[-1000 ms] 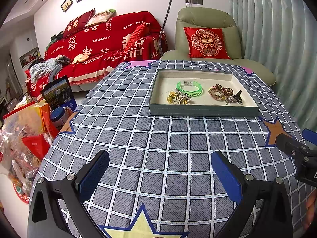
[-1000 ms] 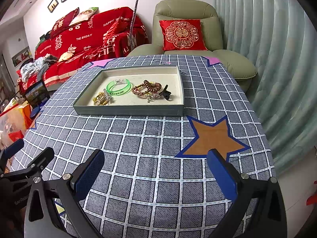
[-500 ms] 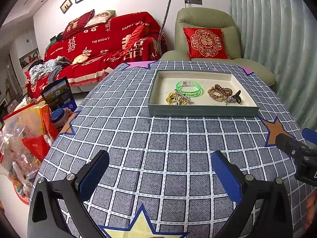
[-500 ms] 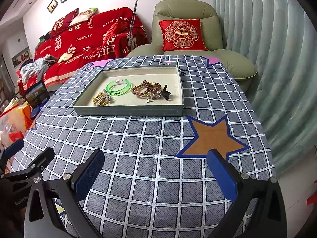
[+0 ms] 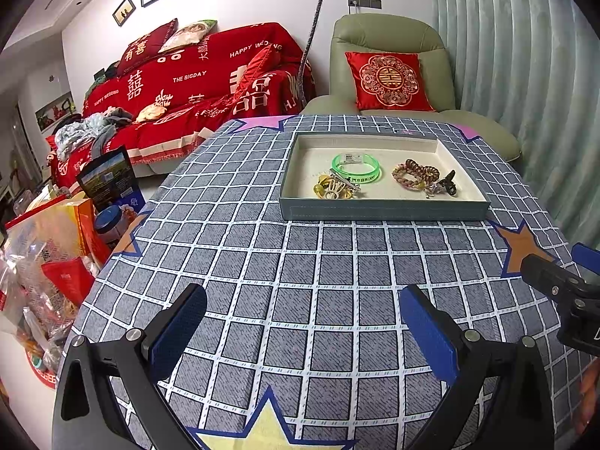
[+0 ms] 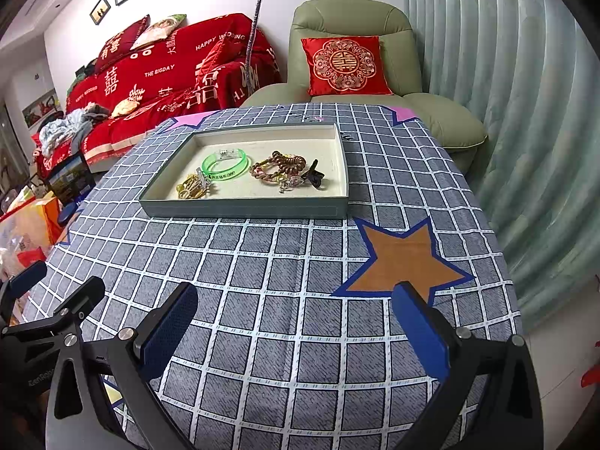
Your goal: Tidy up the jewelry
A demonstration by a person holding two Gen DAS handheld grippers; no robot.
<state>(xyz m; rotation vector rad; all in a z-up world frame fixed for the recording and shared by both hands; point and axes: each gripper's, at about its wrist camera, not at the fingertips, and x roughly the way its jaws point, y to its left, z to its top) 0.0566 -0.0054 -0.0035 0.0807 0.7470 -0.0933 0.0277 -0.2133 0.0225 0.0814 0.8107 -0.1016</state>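
A grey-green tray (image 5: pixel 382 208) (image 6: pixel 243 208) with a cream lining sits at the far side of the checked tablecloth. Inside lie a green bangle (image 5: pixel 357 166) (image 6: pixel 225 166), a gold clip cluster (image 5: pixel 333 186) (image 6: pixel 193 187), braided and coil bracelets (image 5: pixel 414 174) (image 6: pixel 275 167) and a black claw clip (image 5: pixel 448 183) (image 6: pixel 315 178). My left gripper (image 5: pixel 305 330) is open near the table's front edge, with nothing between its fingers. My right gripper (image 6: pixel 296 328) is open too, to the right of the left one, over a brown star patch. Both are well short of the tray.
The table (image 5: pixel 262 262) carries a grey grid cloth with star patches. Bags and boxes (image 5: pixel 56 247) crowd the floor at the left. A red sofa (image 5: pixel 195 86) and a green armchair (image 5: pixel 390 60) stand behind; a curtain (image 6: pixel 506 93) hangs on the right.
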